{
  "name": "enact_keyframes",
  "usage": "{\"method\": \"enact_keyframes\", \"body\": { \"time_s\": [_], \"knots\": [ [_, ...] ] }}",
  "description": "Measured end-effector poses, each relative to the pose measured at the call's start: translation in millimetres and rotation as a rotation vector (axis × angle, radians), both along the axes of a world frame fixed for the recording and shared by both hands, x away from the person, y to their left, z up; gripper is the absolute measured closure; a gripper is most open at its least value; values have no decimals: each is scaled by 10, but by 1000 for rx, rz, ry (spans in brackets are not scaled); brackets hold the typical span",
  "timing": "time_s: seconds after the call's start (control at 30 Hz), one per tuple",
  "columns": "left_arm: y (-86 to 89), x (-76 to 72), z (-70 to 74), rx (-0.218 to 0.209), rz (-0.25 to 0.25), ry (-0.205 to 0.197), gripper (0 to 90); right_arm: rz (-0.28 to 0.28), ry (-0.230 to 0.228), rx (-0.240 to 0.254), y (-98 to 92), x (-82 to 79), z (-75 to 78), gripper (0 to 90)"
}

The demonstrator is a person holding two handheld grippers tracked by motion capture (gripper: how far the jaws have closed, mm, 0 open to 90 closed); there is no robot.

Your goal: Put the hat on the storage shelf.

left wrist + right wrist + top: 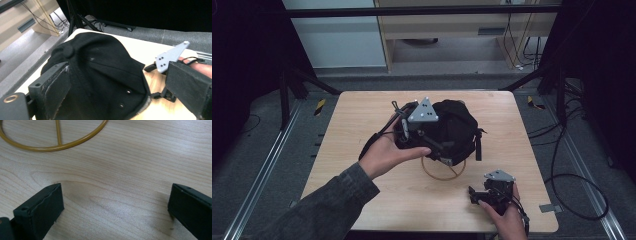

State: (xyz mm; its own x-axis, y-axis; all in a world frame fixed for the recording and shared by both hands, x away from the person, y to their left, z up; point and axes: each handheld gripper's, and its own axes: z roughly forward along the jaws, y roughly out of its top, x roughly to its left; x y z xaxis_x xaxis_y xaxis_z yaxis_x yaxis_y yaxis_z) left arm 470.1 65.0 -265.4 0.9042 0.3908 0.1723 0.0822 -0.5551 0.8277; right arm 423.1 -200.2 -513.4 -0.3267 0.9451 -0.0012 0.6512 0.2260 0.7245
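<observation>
my left gripper sits at the near-left side of the black cap in the middle of the wooden table — its grey three-cornered plate tilts up over the cap in the high view. in the left gripper view my 2 jaws stand wide apart, the cap's crown lying between them; the left jaw is against the cloth or just beside it, i cannot tell which, and the right jaw stands clear of the brim edge, so nothing is clamped. the cap shows its top button and a few small eyelets, and its lower edge rests on the table.

under the cap's near side a thin yellow wire ring pokes out — part of it shows on the wood, with 1 straight spoke crossing it in the right gripper view.

my right gripper rests near the table's front right corner, well apart from the cap. its jaws are spread wide over bare wood, holding nothing, with the ring just ahead of them.
</observation>
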Motion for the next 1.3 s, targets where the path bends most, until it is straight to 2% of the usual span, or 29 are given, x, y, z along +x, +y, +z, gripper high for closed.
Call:
{"method": "enact_keyframes", "body": {
  "time_s": [0.03, 0.17, 0.4, 0.7, 1.03, 1.17, 1.3],
  "knots": [
    [14, -26, -9, 8, -4, -2, 57, 0, -1, -1, -1, 0, 0, 4],
    [61, -94, -45, -6, -7, 0, 57, -1, -2, -2, -1, 0, 0, 4],
    [200, -159, -119, -31, 20, 17, 57, 5, -4, -5, -5, 0, 1, 4],
    [440, -230, -265, -26, 43, 30, 54, 6, -6, -8, -7, 1, 0, 4],
    [659, -263, -563, -4, 73, 55, 53, 6, -6, -8, -7, 1, 1, 4],
    [769, -202, -760, 8, 100, 94, 51, 7, -6, -8, -7, 1, 1, 4],
    [888, -121, -972, 21, 134, 115, 50, 6, -5, -6, -5, 0, 0, 4]
  ]
}}
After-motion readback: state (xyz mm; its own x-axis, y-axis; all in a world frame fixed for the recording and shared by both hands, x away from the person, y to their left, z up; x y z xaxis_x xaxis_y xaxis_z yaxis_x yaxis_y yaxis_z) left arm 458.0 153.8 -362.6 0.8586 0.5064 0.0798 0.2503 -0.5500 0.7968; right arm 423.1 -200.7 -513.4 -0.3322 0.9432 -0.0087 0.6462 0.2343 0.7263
